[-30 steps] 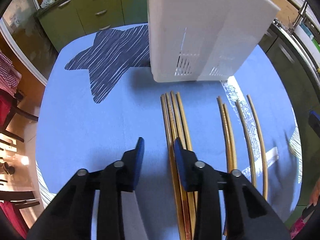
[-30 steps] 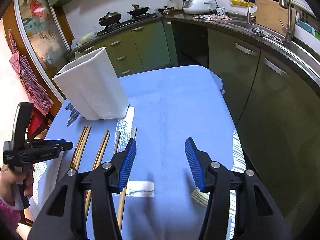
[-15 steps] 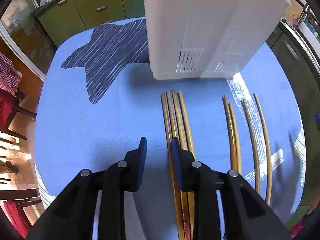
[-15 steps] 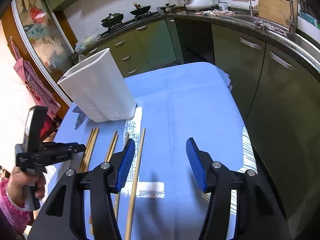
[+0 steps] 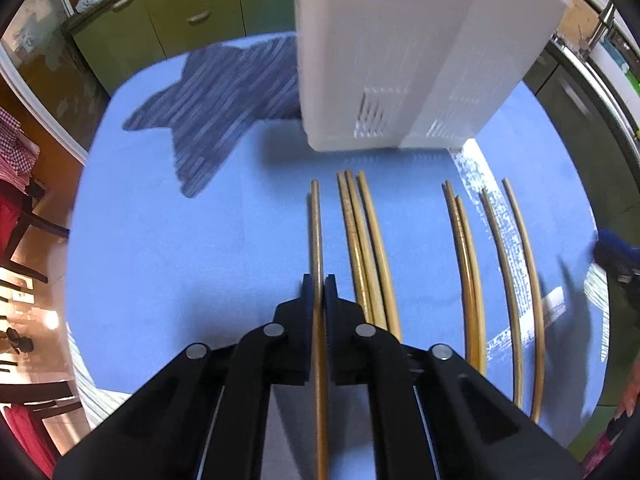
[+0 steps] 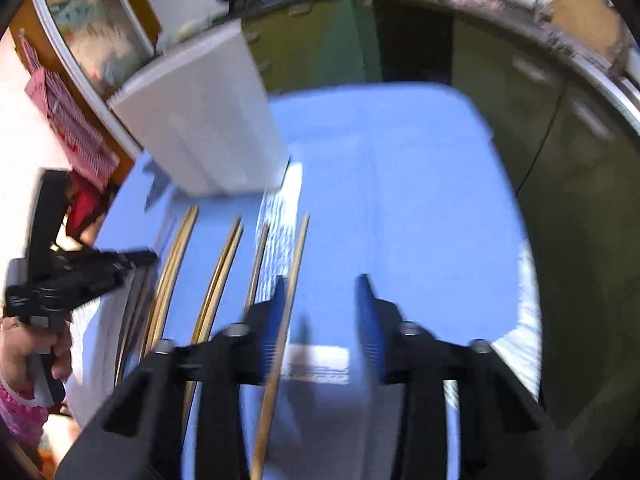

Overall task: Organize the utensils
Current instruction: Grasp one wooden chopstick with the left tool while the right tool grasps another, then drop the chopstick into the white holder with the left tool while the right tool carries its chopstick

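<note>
Several wooden chopsticks lie side by side on a blue tablecloth (image 5: 160, 264) in front of a white utensil holder (image 5: 400, 52). My left gripper (image 5: 319, 284) is shut on one chopstick (image 5: 316, 224), which points toward the holder. A bundle of three chopsticks (image 5: 364, 232) lies just right of it, a pair (image 5: 464, 248) and two single ones farther right. In the right wrist view, my right gripper (image 6: 322, 292) is open, low over the cloth, with the rightmost chopstick (image 6: 294, 264) along the inside of its left finger. The holder (image 6: 208, 120) stands at far left there.
A dark star pattern (image 5: 216, 92) marks the cloth left of the holder. Green kitchen cabinets (image 6: 560, 160) and a counter ring the table. Red-seated chairs (image 5: 16, 216) stand to the left. The left gripper and the hand holding it (image 6: 52, 280) show in the right wrist view.
My left gripper closed on the leftmost chopstick and drew it apart from the bundle. My right gripper moved left and down until the rightmost chopstick lies between its fingers.
</note>
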